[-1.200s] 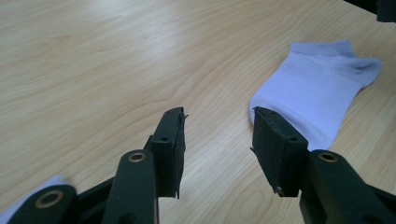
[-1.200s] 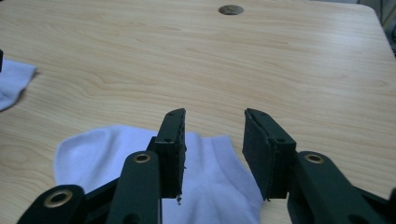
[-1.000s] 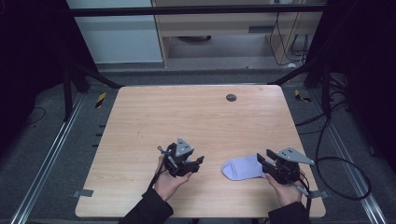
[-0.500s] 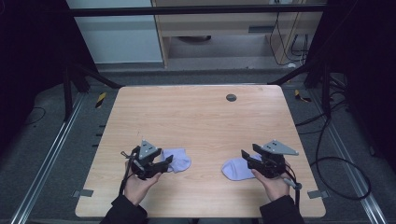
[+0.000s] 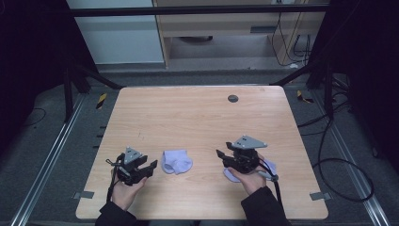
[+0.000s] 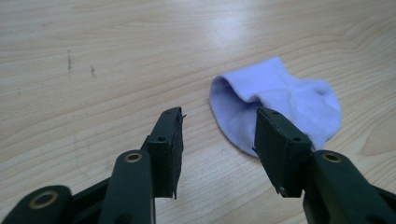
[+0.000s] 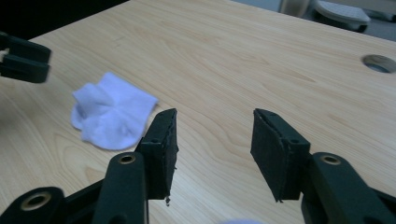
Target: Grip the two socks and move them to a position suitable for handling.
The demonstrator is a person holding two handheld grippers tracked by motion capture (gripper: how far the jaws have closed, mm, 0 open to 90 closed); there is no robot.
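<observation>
Little pale lilac sock [image 5: 177, 161], scrunched and folded over itself, lies on the wooden table [image 5: 197, 117] near its front edge between both grippers; left gripper [image 5: 151, 165] and right gripper [image 5: 219, 153] gape, both just narrowed a bit, gripping nothing

I'm working in what looks like a lab or recording workshop: a bare wooden table [image 5: 197, 122] with a cable hole [image 5: 233, 98] near its far edge, black frame struts [image 5: 84, 75] at the far corners, dark curtains at both sides, loose cables [image 5: 339, 160] on grey floor, metal rails [image 5: 42, 174] alongside.
</observation>
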